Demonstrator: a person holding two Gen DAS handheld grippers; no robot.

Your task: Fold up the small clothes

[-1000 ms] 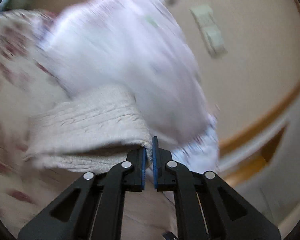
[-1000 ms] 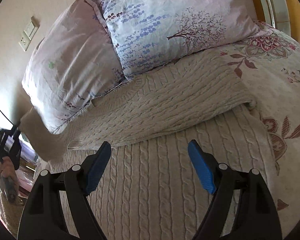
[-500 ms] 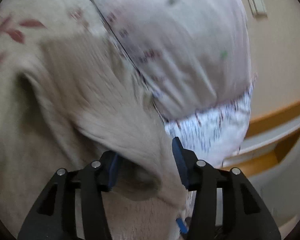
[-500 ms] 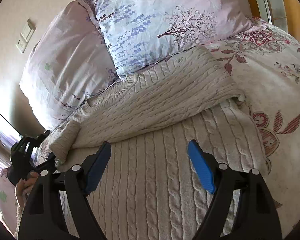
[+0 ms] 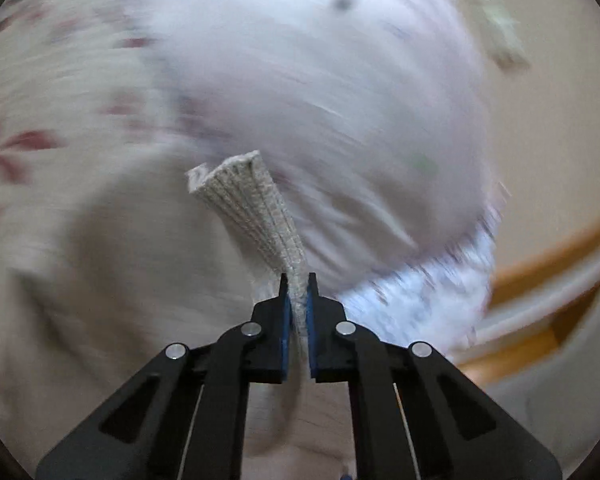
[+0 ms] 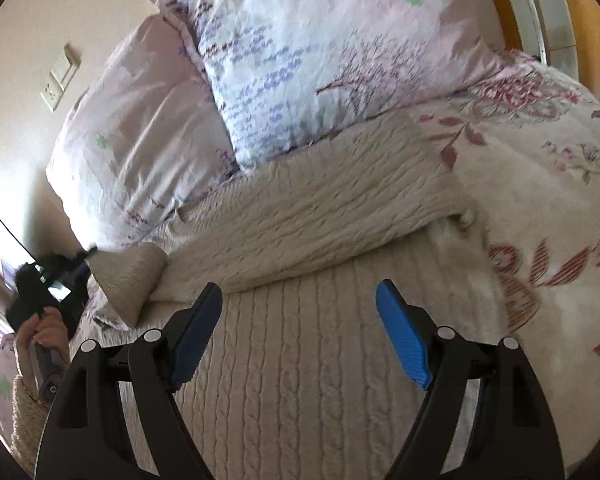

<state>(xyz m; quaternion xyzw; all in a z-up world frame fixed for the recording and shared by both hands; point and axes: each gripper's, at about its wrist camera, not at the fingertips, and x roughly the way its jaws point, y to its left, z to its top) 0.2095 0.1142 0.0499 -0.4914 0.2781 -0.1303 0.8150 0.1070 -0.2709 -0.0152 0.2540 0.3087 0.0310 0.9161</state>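
A cream cable-knit sweater (image 6: 308, 360) lies spread on the bed, its top part folded across (image 6: 320, 208). My left gripper (image 5: 296, 280) is shut on the ribbed cuff of the sweater's sleeve (image 5: 252, 208), which sticks up between the blue pads. In the right wrist view the left gripper (image 6: 86, 258) holds that sleeve (image 6: 132, 276) at the sweater's left edge. My right gripper (image 6: 300, 316) is open and empty, hovering just above the sweater's lower body.
Two pale floral pillows (image 6: 140, 140) (image 6: 320, 40) lean at the bed's head. A flowered bedspread (image 6: 540, 184) lies to the right. A wooden headboard (image 6: 580, 20) and wall switches (image 6: 58, 76) are behind. The left wrist view is motion-blurred.
The left gripper opened over the sleeve end half a second ago and has now shut on the cuff, lifting it. The right gripper stays open, shifted slightly over the sweater.
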